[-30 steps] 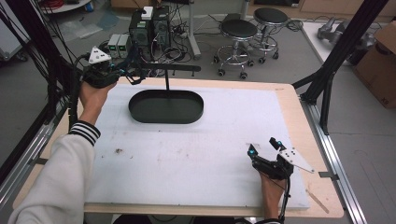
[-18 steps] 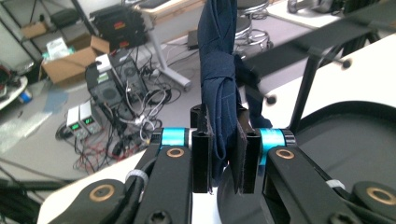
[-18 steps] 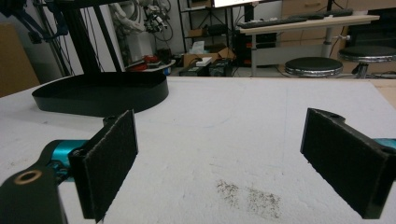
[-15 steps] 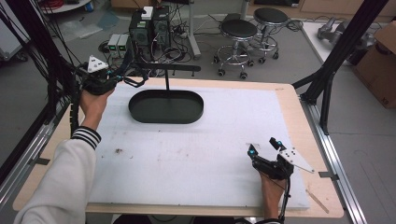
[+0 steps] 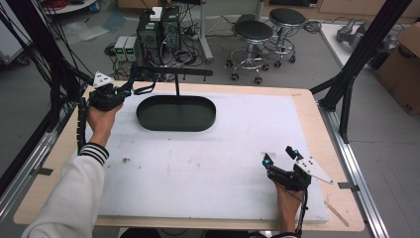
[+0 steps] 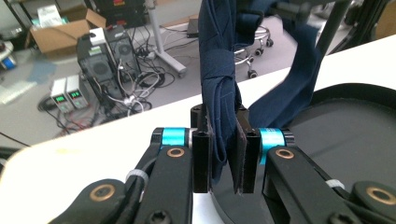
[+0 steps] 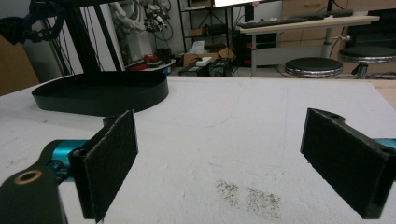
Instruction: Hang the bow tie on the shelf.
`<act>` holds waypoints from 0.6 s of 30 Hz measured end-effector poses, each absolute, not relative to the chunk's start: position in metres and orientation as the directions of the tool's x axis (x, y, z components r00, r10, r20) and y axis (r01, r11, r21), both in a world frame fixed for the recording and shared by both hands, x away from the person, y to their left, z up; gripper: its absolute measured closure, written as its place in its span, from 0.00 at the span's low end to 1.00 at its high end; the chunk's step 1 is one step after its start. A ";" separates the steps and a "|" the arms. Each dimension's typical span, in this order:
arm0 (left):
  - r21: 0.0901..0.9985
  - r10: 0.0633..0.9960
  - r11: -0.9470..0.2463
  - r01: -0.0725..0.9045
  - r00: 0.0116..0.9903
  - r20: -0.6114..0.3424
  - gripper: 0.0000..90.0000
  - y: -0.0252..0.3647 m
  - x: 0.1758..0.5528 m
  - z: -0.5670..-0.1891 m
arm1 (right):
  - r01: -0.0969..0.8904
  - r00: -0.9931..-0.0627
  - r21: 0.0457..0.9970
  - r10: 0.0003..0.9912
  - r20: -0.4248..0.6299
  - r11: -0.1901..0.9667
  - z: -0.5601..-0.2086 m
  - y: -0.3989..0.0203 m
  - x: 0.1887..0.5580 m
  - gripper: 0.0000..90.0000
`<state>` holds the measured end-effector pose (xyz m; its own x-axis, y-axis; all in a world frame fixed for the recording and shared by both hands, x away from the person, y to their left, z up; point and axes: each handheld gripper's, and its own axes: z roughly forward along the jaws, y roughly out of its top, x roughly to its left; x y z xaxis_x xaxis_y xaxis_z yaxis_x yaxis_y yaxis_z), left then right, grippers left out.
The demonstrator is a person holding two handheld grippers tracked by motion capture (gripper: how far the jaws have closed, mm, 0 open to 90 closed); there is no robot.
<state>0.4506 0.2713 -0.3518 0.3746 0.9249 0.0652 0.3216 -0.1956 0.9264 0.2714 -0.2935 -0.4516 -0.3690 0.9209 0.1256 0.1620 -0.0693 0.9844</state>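
A dark blue cloth (image 6: 219, 88) is hanging from the crossbar of a black stand (image 5: 177, 84) at the far left of the worktop (image 5: 237, 144), drooping toward the stand's oval black base (image 5: 176, 113). In the left gripper view a knotted or bunched fold of the cloth is running down between the two black pads, and a second strip is hanging beside it over the base. The left tongs (image 6: 219, 154) are clenching that fold — pads pressing the fabric from both sides, nothing else between them. In the high view the left tongs (image 5: 130, 87) are sitting just beside the crossbar's left end, above the edge of the base.

The step in hand looks like pulling the cloth off its hanger — the grip is made, the fabric is not yet free of the bar. The next move probably calls for a steady draw down and away from the bar, keeping the grip firm so the knot is not slipping through the pads, and watching that the cloth is not snagging or tipping the stand.

The right tongs (image 5: 280, 154) are resting well apart at the near right of the worktop, spread wide and empty, pointing across the bare white surface toward the stand.
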 end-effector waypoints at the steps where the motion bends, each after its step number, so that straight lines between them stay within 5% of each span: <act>1: 0.926 0.925 -0.191 0.327 0.375 0.059 0.89 0.271 0.450 -0.354 | 0.162 -0.367 0.984 0.922 0.125 -0.069 -0.452 -0.293 0.271 0.11; 13: 0.917 0.915 -0.200 0.346 0.400 0.049 0.86 0.268 0.450 -0.358 | 0.161 -0.365 0.985 0.923 0.121 -0.065 -0.452 -0.293 0.271 0.11; 18: 0.899 0.918 -0.195 0.393 0.396 0.027 0.55 0.263 0.445 -0.360 | 0.142 -0.380 0.987 0.917 0.121 -0.071 -0.452 -0.294 0.270 0.11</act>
<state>0.4449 0.2633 -0.3595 0.3960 0.9179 0.0266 0.3925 -0.1953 0.8988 0.2697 -0.2945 -0.4522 -0.3799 0.9171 0.1206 0.1422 -0.0709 0.9873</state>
